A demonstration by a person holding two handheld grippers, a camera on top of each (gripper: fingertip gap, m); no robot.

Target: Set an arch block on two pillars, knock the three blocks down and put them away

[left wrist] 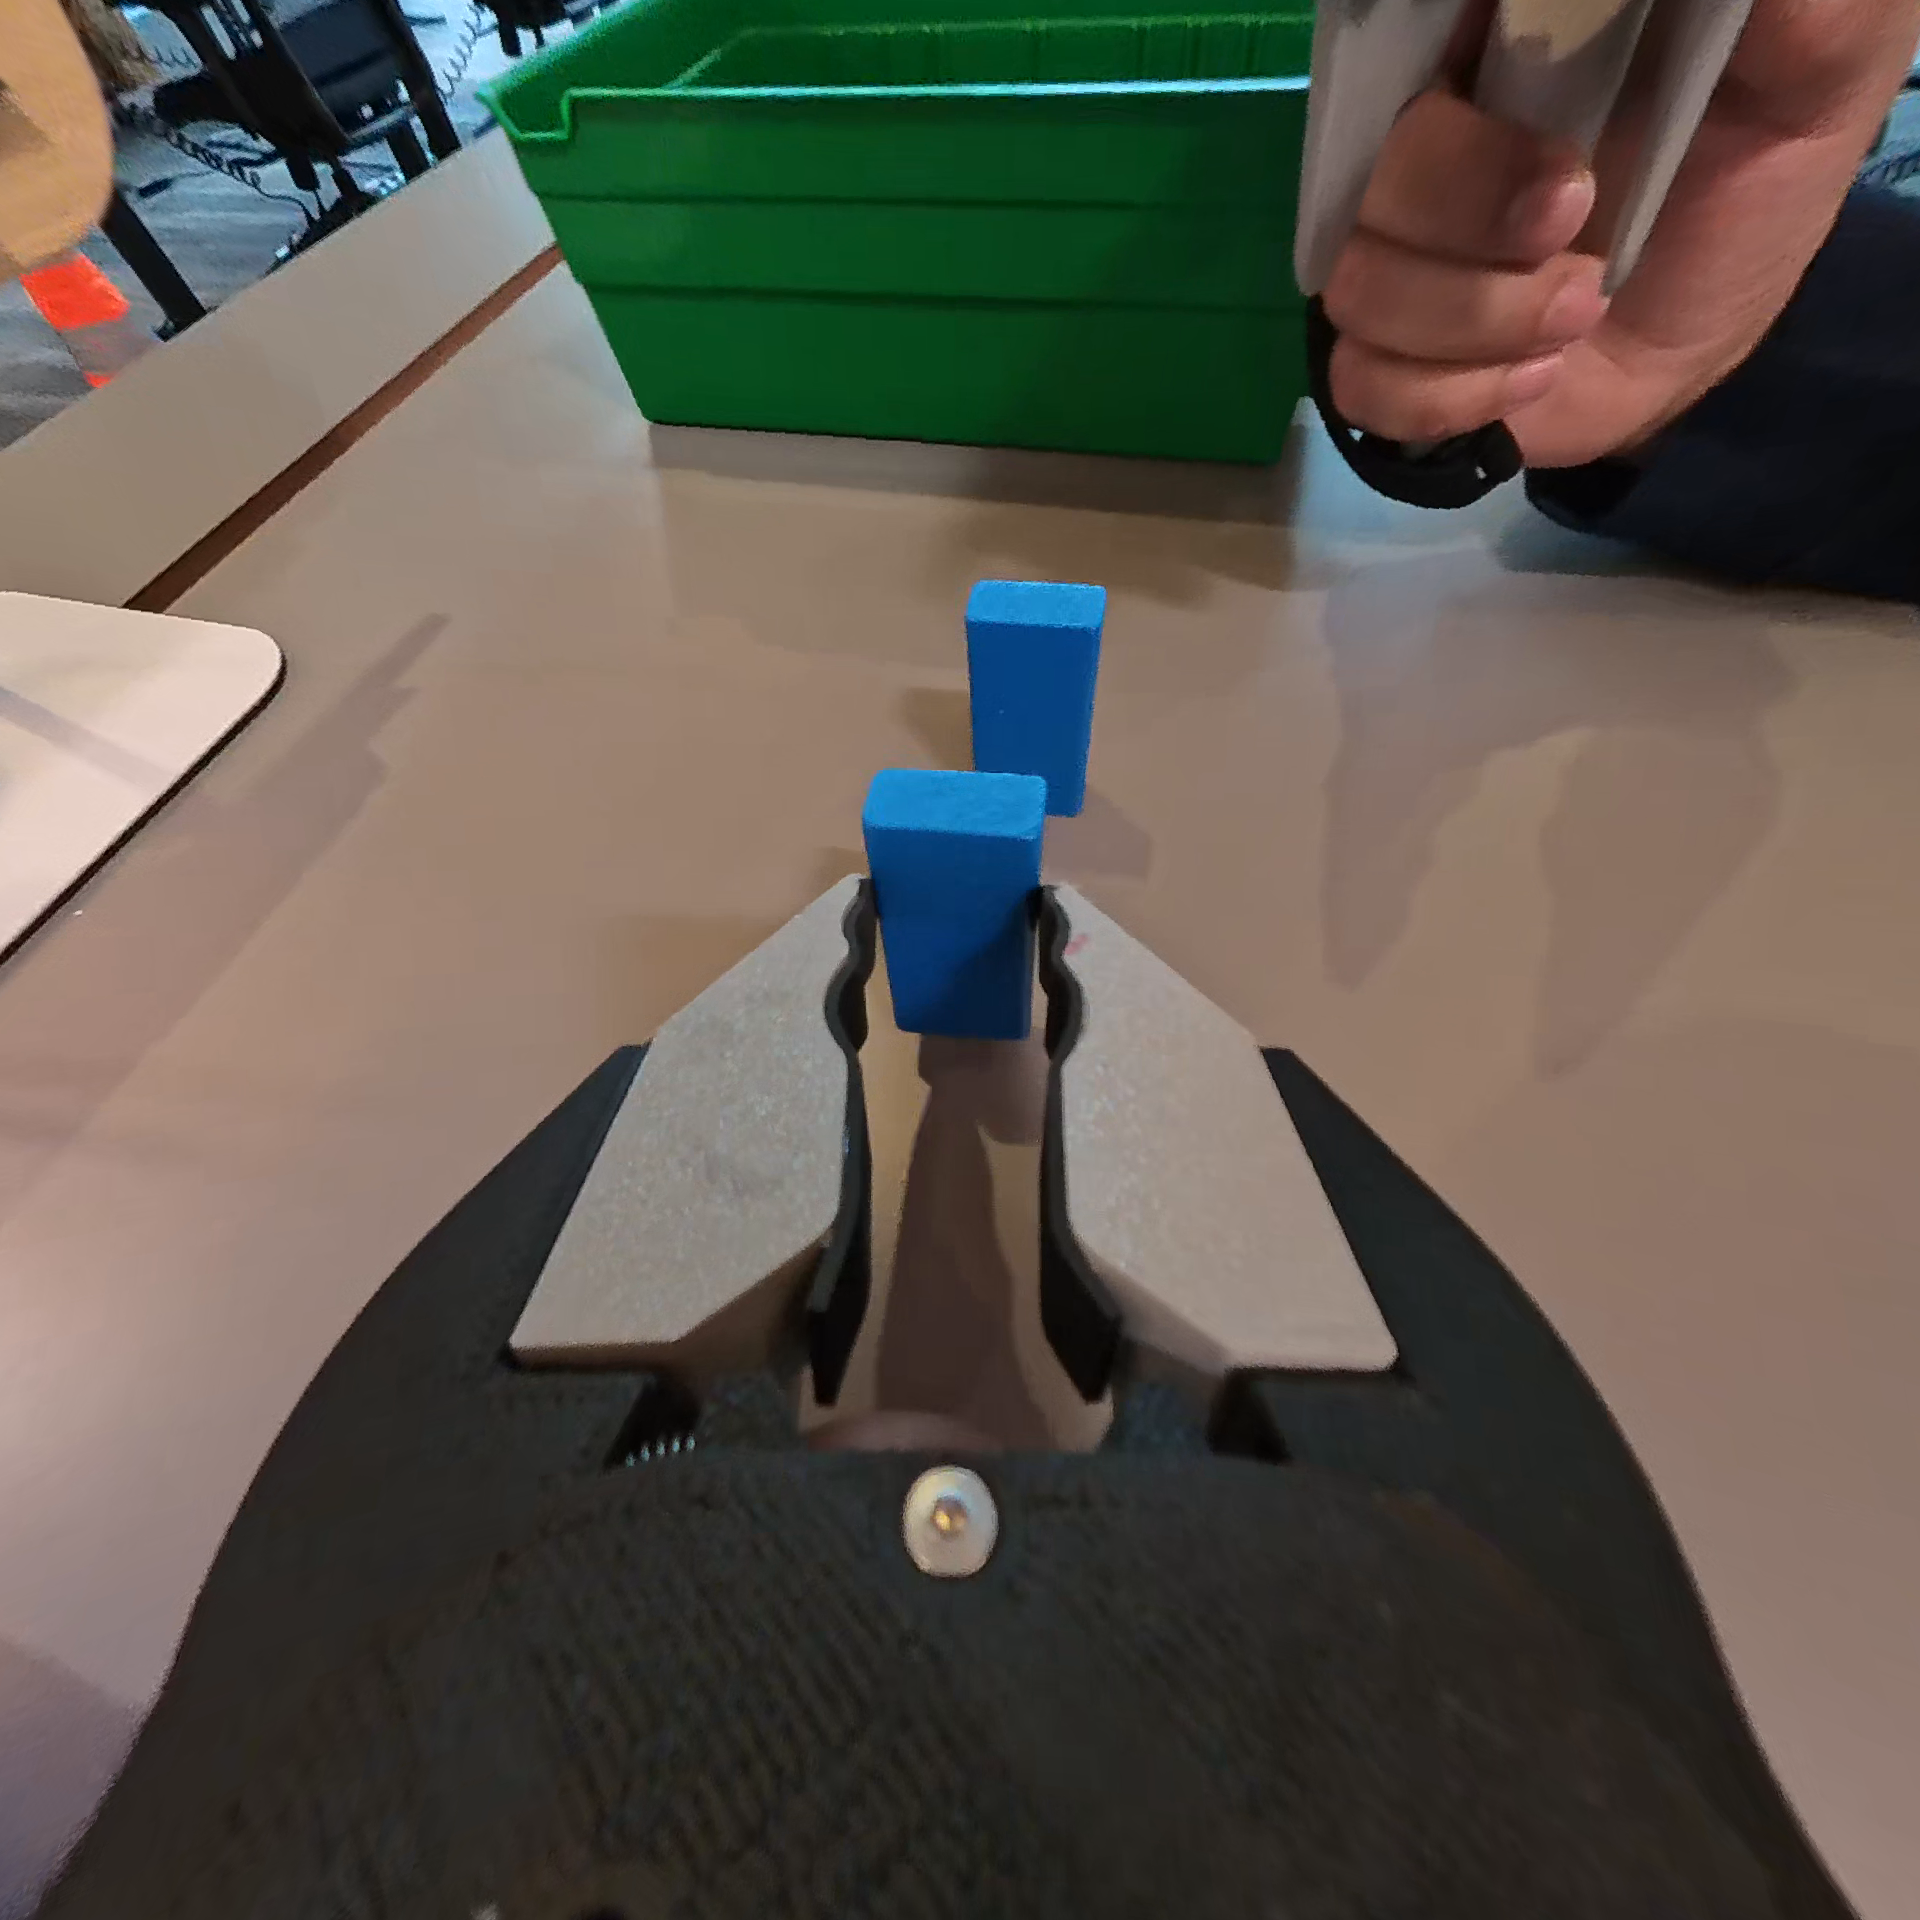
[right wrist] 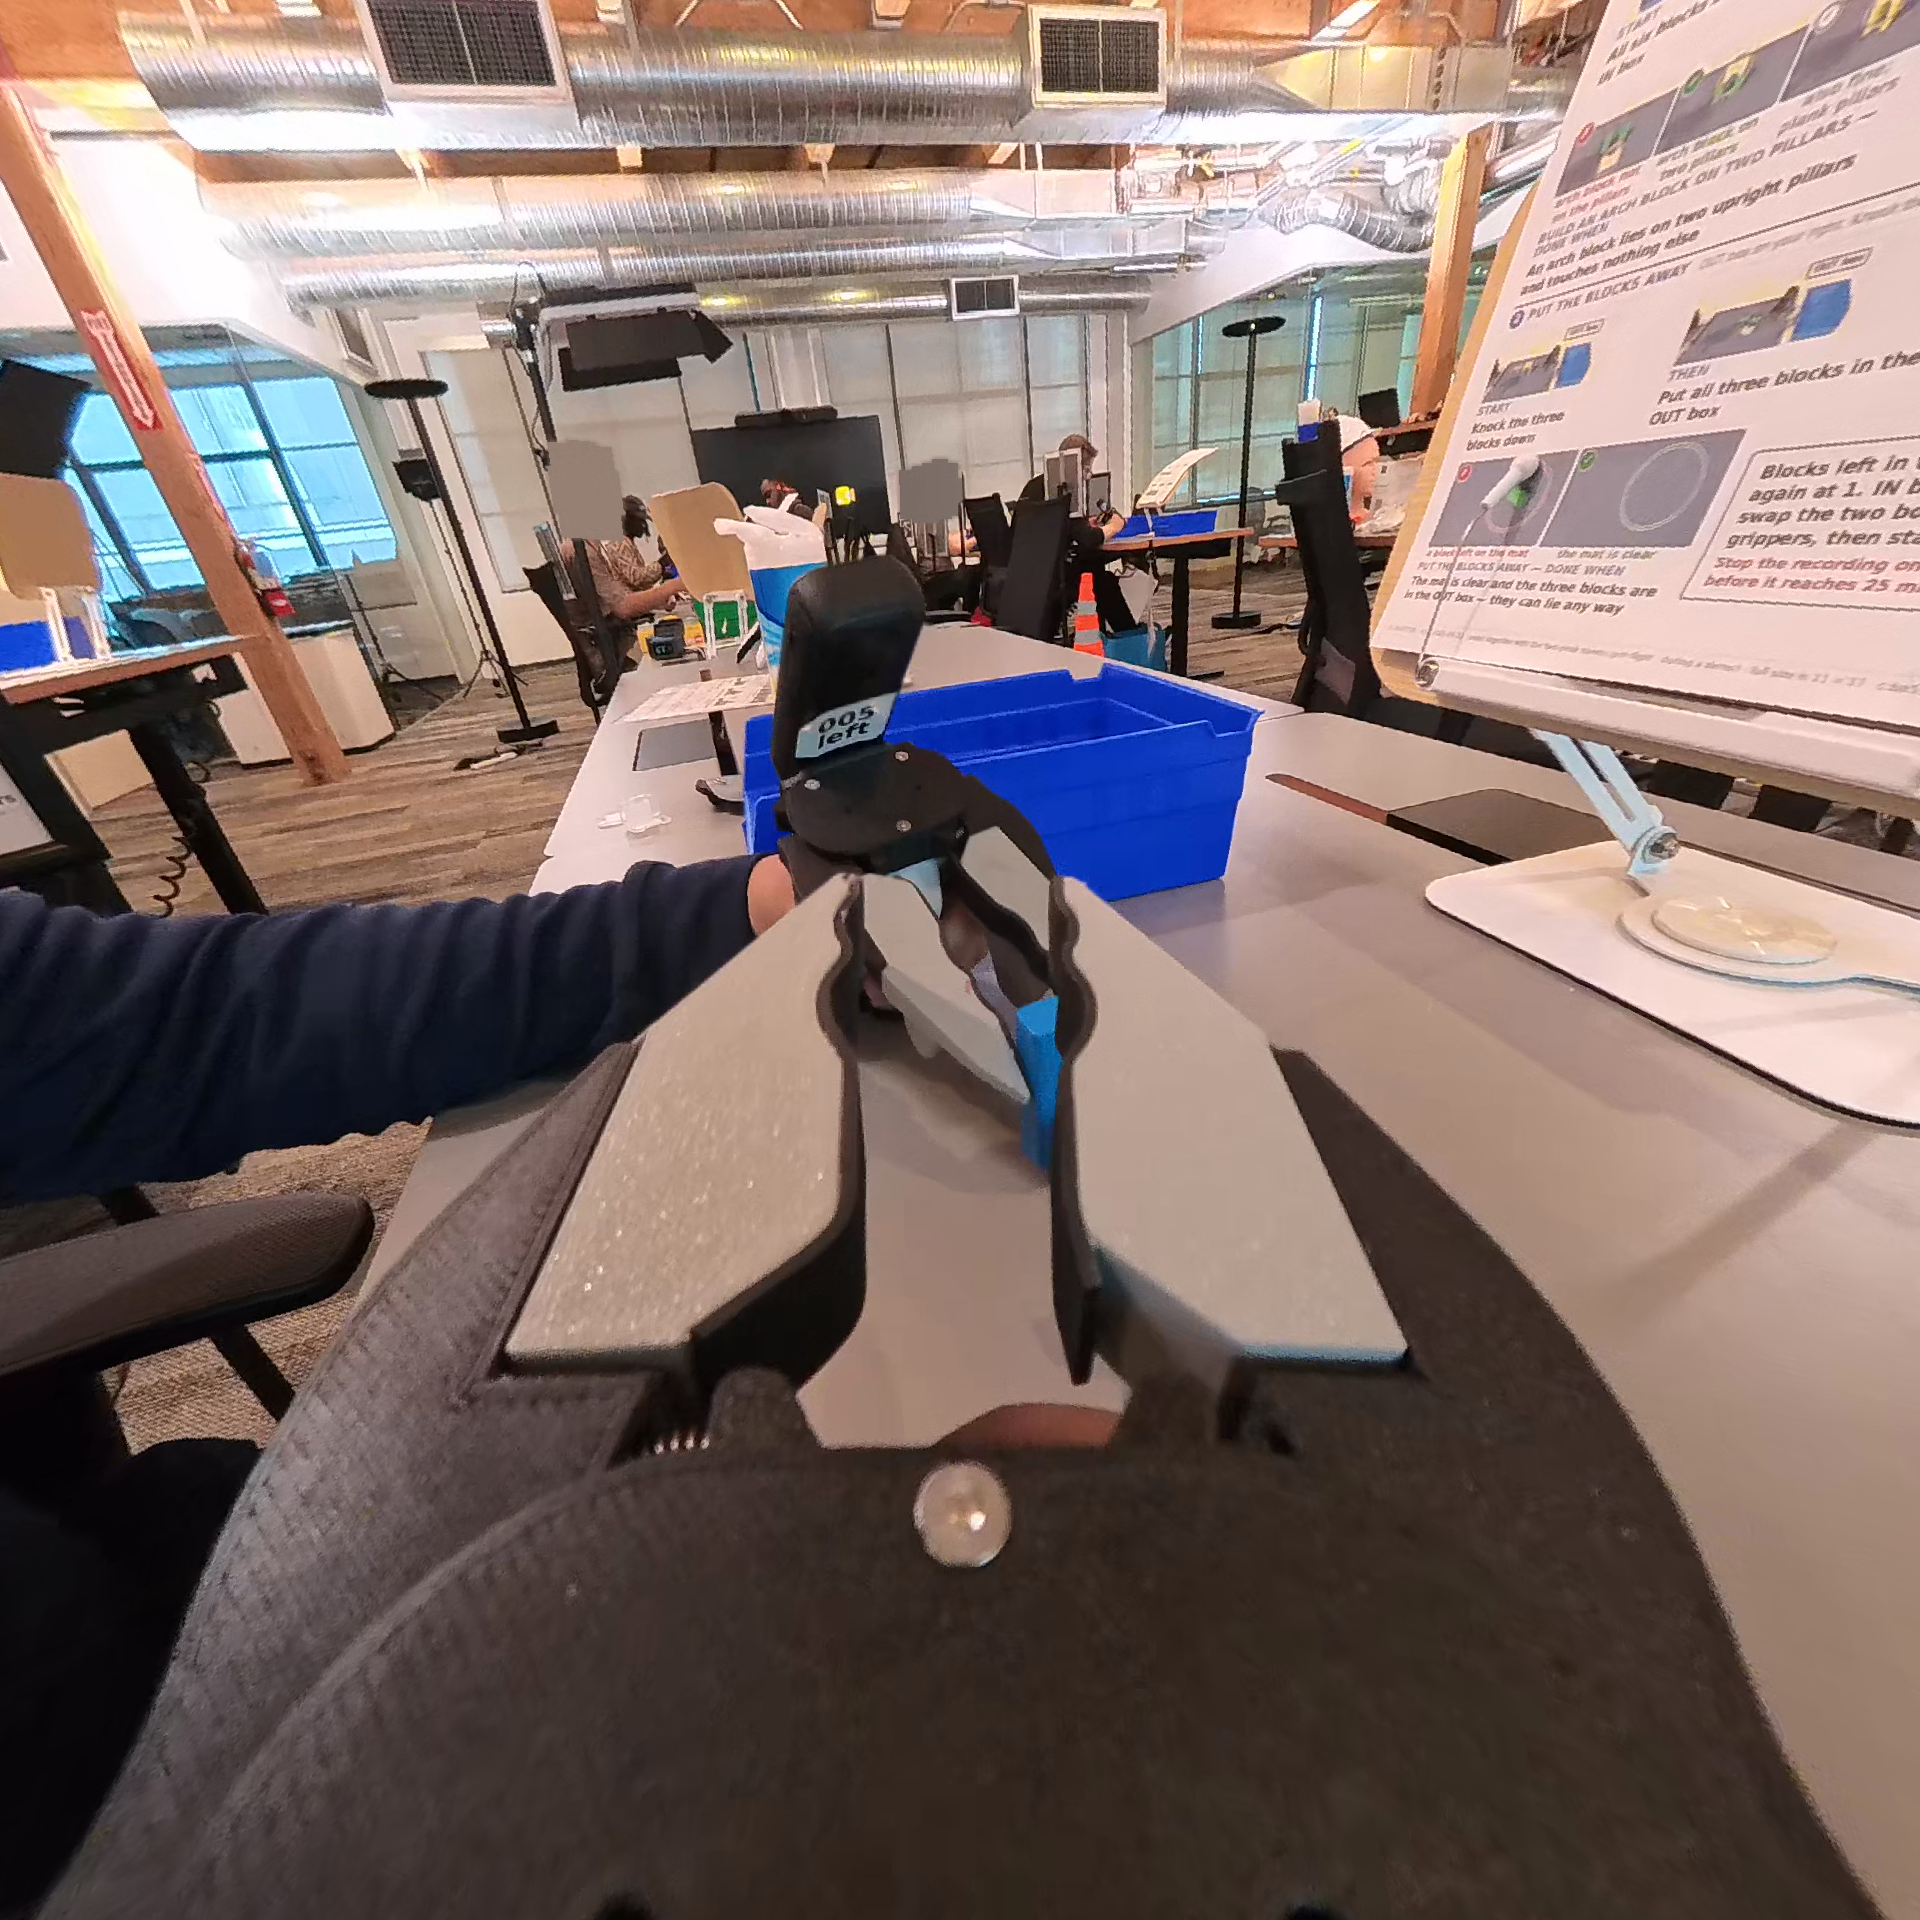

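The left claw (left wrist: 951, 914) is held low and level over the counter (left wrist: 1455, 935), its jaws closed on an upright blue block (left wrist: 954, 904) — the fingertips (left wrist: 854, 935) are pressed to its two sides. The right claw (right wrist: 956, 966) is held higher, beyond that block, gripped by a hand (left wrist: 1538, 281); its jaws are parted — nothing is held between them.
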